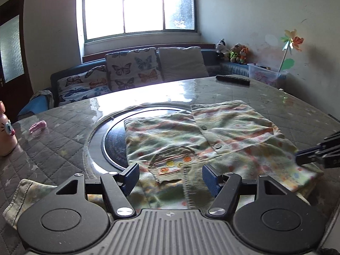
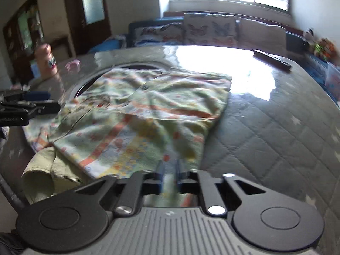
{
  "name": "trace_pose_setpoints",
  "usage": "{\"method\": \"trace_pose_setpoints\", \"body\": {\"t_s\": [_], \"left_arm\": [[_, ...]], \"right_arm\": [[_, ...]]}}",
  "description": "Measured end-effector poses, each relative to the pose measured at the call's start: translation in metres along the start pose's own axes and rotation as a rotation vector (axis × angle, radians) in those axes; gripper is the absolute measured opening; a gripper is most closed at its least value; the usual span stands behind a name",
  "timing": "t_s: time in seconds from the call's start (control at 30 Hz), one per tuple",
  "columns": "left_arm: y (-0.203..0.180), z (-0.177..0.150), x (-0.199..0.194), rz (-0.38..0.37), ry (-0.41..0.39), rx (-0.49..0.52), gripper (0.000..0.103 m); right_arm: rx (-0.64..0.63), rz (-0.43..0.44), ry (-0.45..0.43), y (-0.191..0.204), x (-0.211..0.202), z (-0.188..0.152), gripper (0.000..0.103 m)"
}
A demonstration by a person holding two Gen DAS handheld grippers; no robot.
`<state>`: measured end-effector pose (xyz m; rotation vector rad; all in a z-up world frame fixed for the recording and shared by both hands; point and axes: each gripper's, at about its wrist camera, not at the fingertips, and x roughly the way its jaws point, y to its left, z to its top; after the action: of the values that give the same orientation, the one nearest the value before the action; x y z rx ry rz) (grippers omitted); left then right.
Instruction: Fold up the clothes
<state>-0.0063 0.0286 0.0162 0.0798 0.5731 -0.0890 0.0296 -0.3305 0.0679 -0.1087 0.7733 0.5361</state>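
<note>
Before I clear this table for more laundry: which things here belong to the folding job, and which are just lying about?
Part of the job:
- patterned garment, spread on the table
- left gripper, open over it
- right gripper, shut on its near edge

Just lying about:
- remote control
- pink bottle
- small pink object
- plush toys and pinwheel, behind the table

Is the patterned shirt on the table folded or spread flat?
Partly folded: shirt has one side flap doubled over its buttoned front; a sleeve still sticks out.
</note>
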Motion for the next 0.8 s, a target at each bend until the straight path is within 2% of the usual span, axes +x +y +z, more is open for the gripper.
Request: {"method": "trace_pose_setpoints", "body": {"t_s": [0.1, 0.23, 0.37, 0.47, 0.57, 0.73, 0.8], "left_arm": [[0.008, -0.002, 0.005, 0.038, 0.015, -0.014, 0.068], [0.02, -0.006, 0.011, 0.083, 0.037, -0.042, 0.068], [0.029, -0.012, 0.013, 0.127, 0.068, -0.06, 0.068], [0.034, -0.014, 0.004, 0.133, 0.067, -0.077, 0.068], [0.029, -0.012, -0.008, 0.108, 0.042, -0.088, 0.068], [-0.001, -0.01, -0.013, 0.004, 0.022, -0.035, 0.068], [-0.012, -0.012, -0.01, -0.018, 0.036, -0.005, 0.068]], "right_arm": [[-0.026, -0.022, -0.046, -0.001, -0.001, 0.008, 0.009], [-0.034, 0.001, -0.081, 0.001, 0.016, 0.023, 0.009], [-0.01, -0.025, -0.041, -0.009, 0.044, 0.031, 0.009], [0.011, -0.016, -0.046, -0.015, 0.044, 0.033, 0.009], [-0.005, -0.016, -0.063, -0.01, 0.038, 0.035, 0.014], [-0.052, 0.062, -0.068, 0.013, 0.035, 0.041, 0.02], [-0.084, 0.103, -0.074, 0.027, 0.033, 0.042, 0.031]]}}
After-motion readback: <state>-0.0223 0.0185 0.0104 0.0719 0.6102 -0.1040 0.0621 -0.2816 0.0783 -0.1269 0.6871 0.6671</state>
